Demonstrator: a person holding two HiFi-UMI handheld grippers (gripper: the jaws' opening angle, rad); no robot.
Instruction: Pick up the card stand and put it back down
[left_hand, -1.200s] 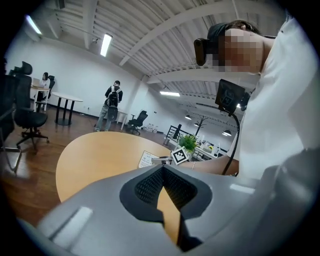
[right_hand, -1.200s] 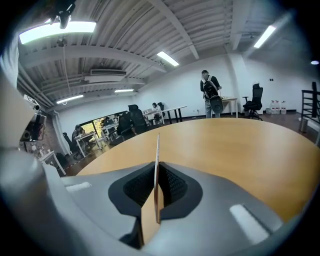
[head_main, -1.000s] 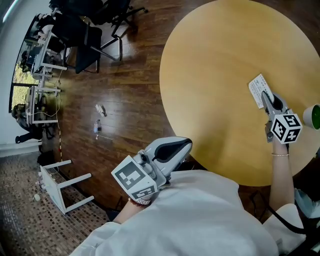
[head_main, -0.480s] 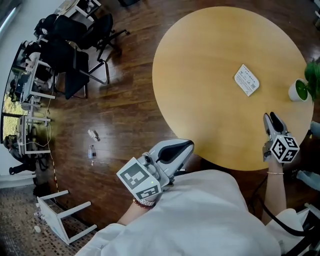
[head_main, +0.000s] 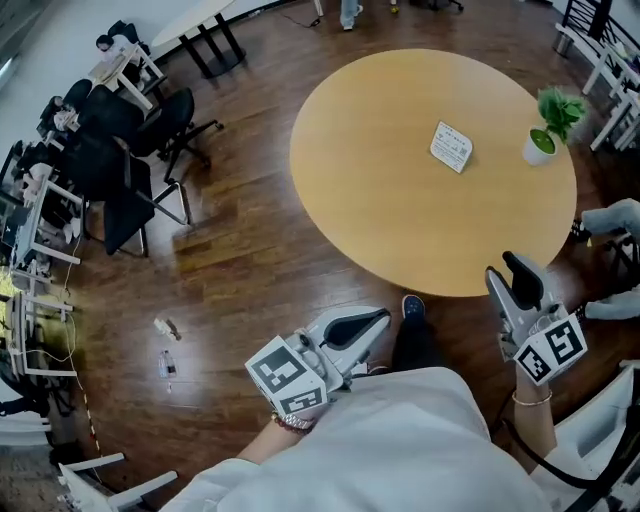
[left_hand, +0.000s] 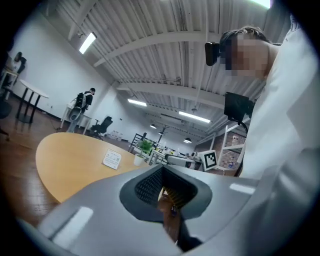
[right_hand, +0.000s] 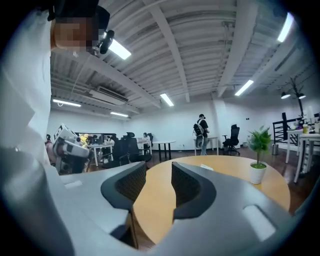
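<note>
Though distant, card stand (head_main: 451, 147) face nearward.

One round desk (head_main: 340, 170) carries one card stand (head_main: 451, 146) and one potted plant (head_main: 545, 135). On the floor (head_main: 250, 250) at the far left stand at least two black office chairs (head_main: 182, 122); others there are too crowded to count.
</note>
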